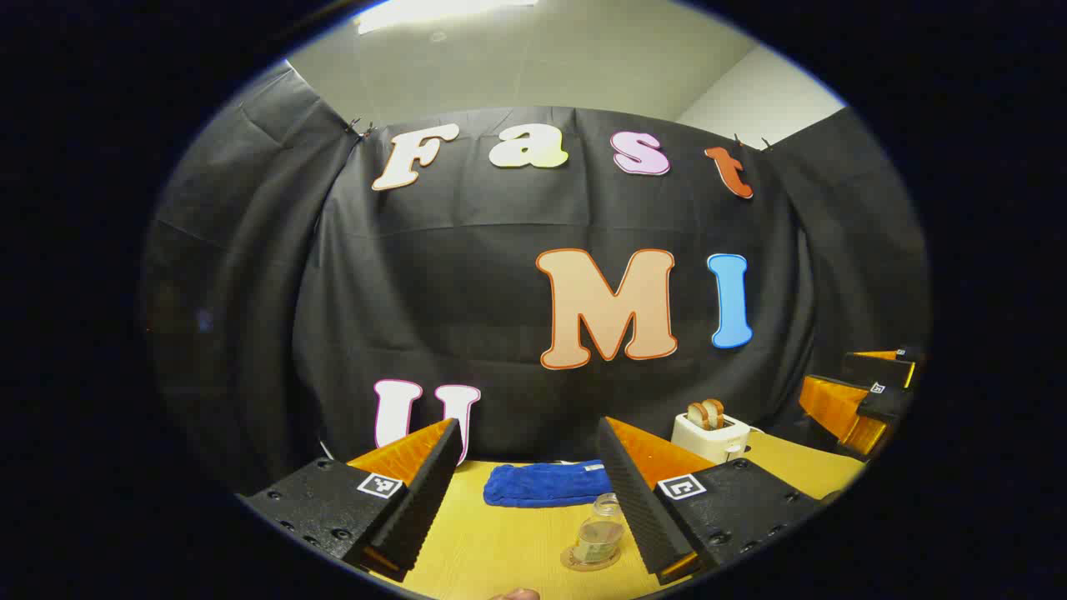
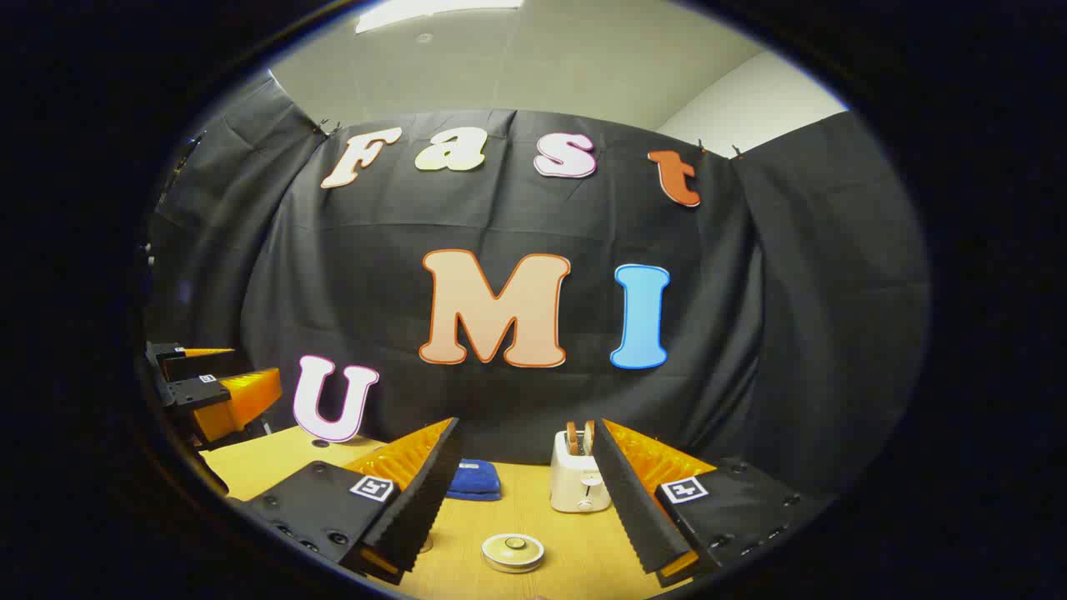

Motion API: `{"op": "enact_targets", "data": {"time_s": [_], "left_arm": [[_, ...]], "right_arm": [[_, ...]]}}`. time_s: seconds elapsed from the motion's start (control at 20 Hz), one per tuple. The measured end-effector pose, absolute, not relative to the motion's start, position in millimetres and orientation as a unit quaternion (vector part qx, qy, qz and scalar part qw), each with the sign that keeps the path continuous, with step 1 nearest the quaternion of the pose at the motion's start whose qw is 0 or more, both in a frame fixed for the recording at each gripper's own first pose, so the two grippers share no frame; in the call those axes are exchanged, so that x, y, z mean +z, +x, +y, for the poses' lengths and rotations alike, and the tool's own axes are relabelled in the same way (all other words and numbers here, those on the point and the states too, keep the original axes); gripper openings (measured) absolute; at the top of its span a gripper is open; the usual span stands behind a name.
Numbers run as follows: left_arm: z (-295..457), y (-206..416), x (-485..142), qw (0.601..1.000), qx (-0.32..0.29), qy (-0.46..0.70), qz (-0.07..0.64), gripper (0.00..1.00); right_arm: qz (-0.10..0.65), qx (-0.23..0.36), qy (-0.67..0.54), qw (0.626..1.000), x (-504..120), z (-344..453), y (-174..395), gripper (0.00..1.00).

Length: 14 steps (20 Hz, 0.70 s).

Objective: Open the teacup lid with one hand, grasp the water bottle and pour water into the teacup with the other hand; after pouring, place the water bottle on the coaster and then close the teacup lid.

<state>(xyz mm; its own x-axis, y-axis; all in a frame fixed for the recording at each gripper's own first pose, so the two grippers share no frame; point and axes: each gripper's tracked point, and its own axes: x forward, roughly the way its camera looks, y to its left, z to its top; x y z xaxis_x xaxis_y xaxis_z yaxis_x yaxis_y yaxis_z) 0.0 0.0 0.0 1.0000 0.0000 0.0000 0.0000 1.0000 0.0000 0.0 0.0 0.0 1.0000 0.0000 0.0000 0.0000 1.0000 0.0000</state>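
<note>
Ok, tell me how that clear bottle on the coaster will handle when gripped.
The bottle looks like clear, hard glass or plastic, so probably stiff and somewhat slippery. It seems short and squat on its coaster, so tipping seems unlikely. How full it is cannot be told.

One toaster (image 1: 709, 435) with two bread slices (image 1: 705, 413), one blue cloth (image 1: 543, 483), one glass teacup (image 1: 598, 538), one round lid (image 2: 513, 552).

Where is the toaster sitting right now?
The toaster stands at the back of the wooden table by the black cloth wall, right of the blue cloth, bread slices in its slots.
</note>
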Motion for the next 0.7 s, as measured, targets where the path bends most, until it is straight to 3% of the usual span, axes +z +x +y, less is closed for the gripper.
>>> {"op": "enact_targets", "data": {"time_s": [0.2,0.25,0.35,0.4,0.45,0.5,0.7], "left_arm": [[-6.2,8.1,-3.0,1.000,0.011,-0.011,-0.003,0.95],[-12.2,10.6,-5.7,1.000,0.006,-0.013,0.000,0.95],[-15.5,13.7,-3.6,1.000,0.006,-0.010,0.000,0.95],[-16.0,15.7,-1.6,1.000,0.007,-0.007,-0.001,0.94],[-15.4,17.8,-3.1,1.000,0.007,-0.005,0.000,0.95],[-18.7,19.1,-3.5,1.000,0.004,-0.005,0.002,0.94],[-28.6,21.0,-2.1,1.000,-0.006,-0.006,0.002,0.95]], "right_arm": [[0.014,0.016,0.011,1.000,-10.2,0.5,17.9,0.95],[0.015,0.021,0.013,1.000,-10.7,1.2,20.3,1.00],[0.014,0.023,0.015,1.000,-10.0,-3.3,25.9,1.00],[0.013,0.024,0.016,1.000,-10.6,-6.5,28.0,0.95],[0.013,0.024,0.017,0.999,-10.2,-8.0,29.3,0.99],[0.013,0.025,0.018,0.999,-9.5,-8.5,29.1,0.95],[0.017,0.026,0.012,0.999,-9.9,-10.6,35.0,0.97]]}}
